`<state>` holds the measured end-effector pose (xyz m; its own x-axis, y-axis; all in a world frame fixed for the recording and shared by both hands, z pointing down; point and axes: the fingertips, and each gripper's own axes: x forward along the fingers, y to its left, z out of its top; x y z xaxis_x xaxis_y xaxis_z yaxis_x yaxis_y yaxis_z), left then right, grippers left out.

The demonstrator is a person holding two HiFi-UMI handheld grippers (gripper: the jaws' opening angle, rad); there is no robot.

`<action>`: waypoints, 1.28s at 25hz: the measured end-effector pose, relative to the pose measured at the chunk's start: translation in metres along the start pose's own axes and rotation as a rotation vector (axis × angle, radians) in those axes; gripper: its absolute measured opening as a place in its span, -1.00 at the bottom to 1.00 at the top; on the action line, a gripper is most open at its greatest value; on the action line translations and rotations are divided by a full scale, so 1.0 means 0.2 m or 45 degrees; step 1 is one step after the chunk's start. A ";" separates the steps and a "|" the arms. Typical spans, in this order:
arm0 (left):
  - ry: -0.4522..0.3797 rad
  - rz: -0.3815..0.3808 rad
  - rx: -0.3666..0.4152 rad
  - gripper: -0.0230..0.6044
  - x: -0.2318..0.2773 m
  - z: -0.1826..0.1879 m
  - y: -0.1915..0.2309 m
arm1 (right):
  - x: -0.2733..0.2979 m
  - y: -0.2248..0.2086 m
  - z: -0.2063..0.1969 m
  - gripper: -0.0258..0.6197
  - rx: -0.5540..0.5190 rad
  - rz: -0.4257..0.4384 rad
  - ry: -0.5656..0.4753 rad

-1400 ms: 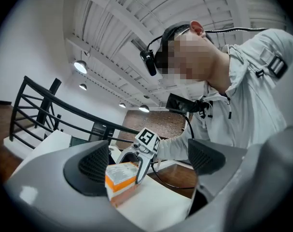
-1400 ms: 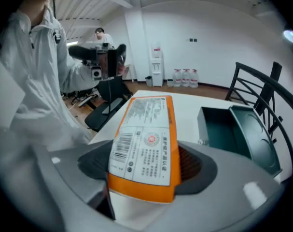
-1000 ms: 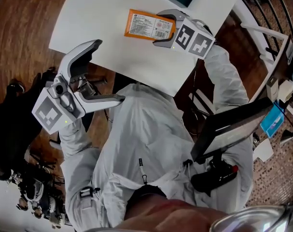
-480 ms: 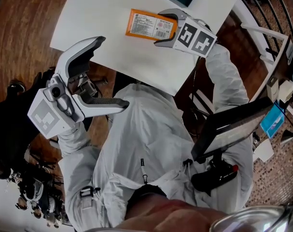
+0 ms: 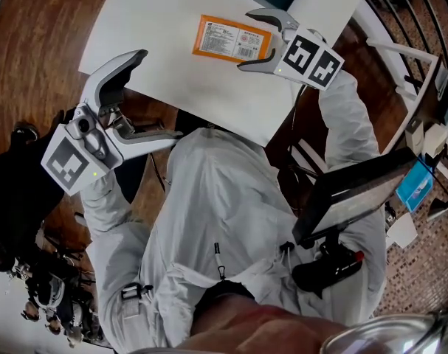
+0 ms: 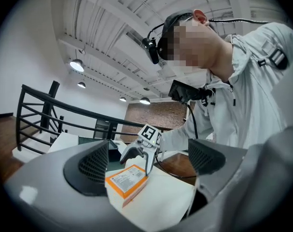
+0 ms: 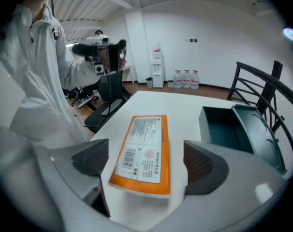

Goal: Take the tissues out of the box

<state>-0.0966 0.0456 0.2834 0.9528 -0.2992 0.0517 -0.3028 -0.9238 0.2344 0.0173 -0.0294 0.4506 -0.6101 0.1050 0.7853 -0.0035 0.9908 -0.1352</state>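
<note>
A person in a pale jacket (image 5: pixel 224 220) stood at the near edge of a white tabletop (image 5: pixel 164 21). By the tabletop's near left corner, the left tool (image 5: pixel 157 93) was held with its jaws wide apart and nothing between them. It was well apart from the tissues.

Farther out, a packet of tissues (image 5: pixel 231 38) lay flat on the tabletop. It was a thin, soft rectangle with an orange border. A white printed label covered most of its top and carried a barcode and a small round red mark.

The right tool (image 5: pixel 247 40) reached in from the right, with one end of the packet between its jaws. In the right gripper view, those jaws were opening. A gap showed between each pad and the packet's long sides, so the packet was not clamped.

Beyond the packet, at the tabletop's far edge, stood an open dark teal box (image 7: pixel 223 127). The packet lay outside it and apart from it.
</note>
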 end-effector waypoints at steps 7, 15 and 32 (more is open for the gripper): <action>0.053 0.125 -0.125 0.71 -0.13 -0.12 0.08 | -0.55 0.15 0.19 0.57 -0.019 -0.065 -0.232; 0.046 0.064 -0.030 0.71 0.08 0.11 0.01 | -1.15 0.25 0.15 0.61 0.116 -0.262 -0.507; 0.008 -0.023 0.205 0.71 0.42 0.51 -0.25 | -1.58 0.33 0.06 0.93 0.185 -0.393 -0.846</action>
<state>-0.0044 0.0419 0.1780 0.9581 -0.2811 0.0552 -0.2847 -0.9555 0.0766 0.1997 0.0028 0.1859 -0.9147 -0.2951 0.2762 -0.3284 0.9409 -0.0825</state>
